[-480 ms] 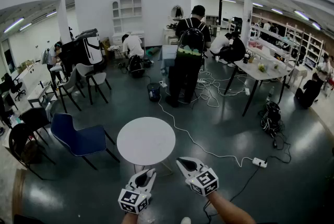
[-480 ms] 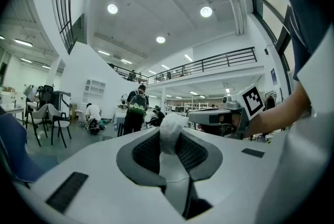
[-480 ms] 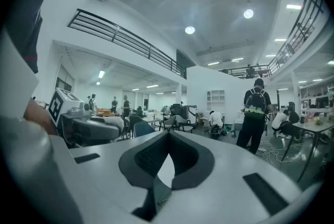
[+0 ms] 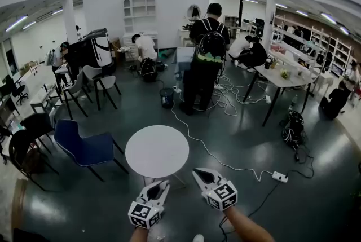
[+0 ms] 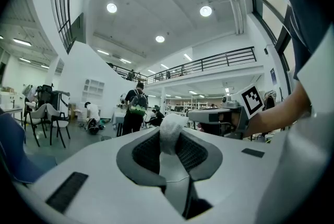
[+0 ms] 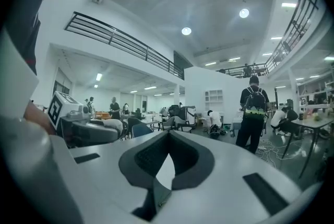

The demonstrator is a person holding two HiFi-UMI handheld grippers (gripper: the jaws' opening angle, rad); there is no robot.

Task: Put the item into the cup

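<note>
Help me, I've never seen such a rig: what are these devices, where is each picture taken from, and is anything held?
No robot here: a person holds a two-jawed tool in each hand. The wide picture comes from a camera on the person's head, looking down at the left gripper and right gripper in front of a round white table. The other two pictures come from cameras riding on each gripper, looking along its jaws. The left jaws pinch a crumpled white wad; the right jaws are closed on nothing. The table top looks bare.
</note>
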